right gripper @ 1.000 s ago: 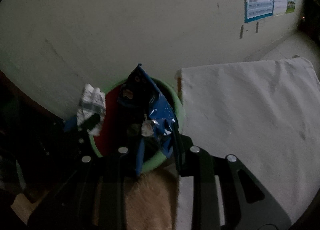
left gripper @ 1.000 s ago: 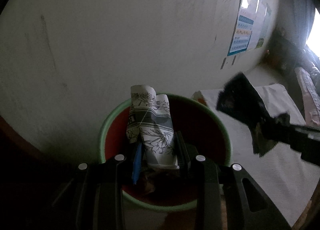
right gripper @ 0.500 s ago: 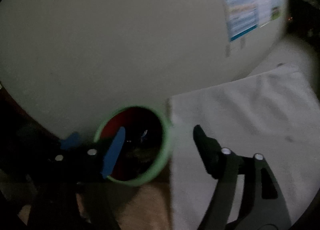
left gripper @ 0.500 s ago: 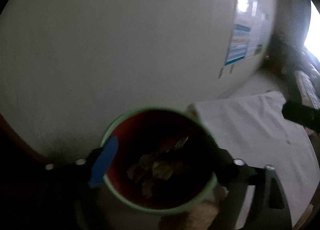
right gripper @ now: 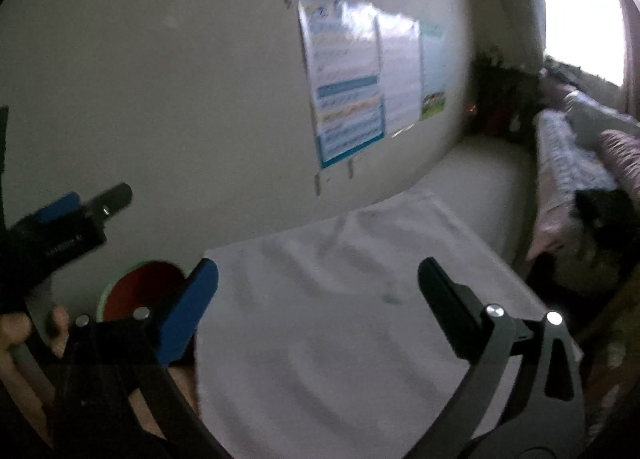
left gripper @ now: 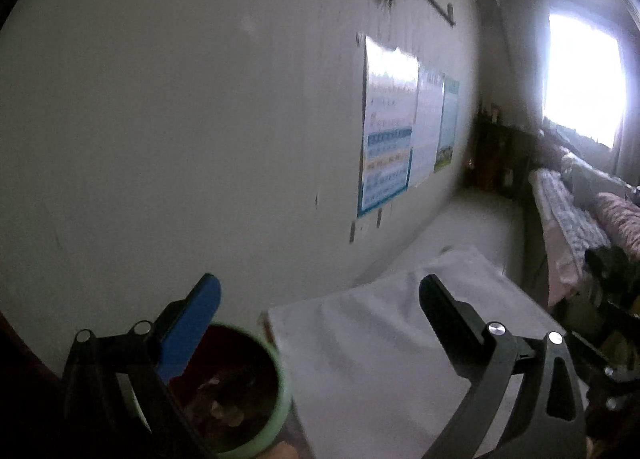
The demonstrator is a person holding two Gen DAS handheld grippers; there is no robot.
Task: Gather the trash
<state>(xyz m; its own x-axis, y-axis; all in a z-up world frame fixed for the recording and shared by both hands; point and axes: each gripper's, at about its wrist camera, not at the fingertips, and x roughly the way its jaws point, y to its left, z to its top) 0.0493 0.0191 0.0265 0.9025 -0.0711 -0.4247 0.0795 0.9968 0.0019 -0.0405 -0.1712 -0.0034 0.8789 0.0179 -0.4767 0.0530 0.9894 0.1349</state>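
Observation:
A green-rimmed bin with a red inside (left gripper: 256, 415) stands by the wall at the lower left, with crumpled trash (left gripper: 220, 407) in it. It also shows in the right wrist view (right gripper: 140, 283). My left gripper (left gripper: 320, 299) is open and empty, raised above and to the right of the bin. My right gripper (right gripper: 318, 279) is open and empty over the white cloth (right gripper: 340, 319). The left gripper shows at the left of the right wrist view (right gripper: 76, 215).
A table covered with the white cloth (left gripper: 380, 359) stands right of the bin. Posters (left gripper: 392, 131) hang on the white wall. A bed with patterned bedding (left gripper: 580, 211) and a bright window (left gripper: 580, 75) are at the far right.
Both grippers let go of their trash, the printed paper and the blue wrapper, into the bin and opened. Both then lifted and swung right, away from the bin.

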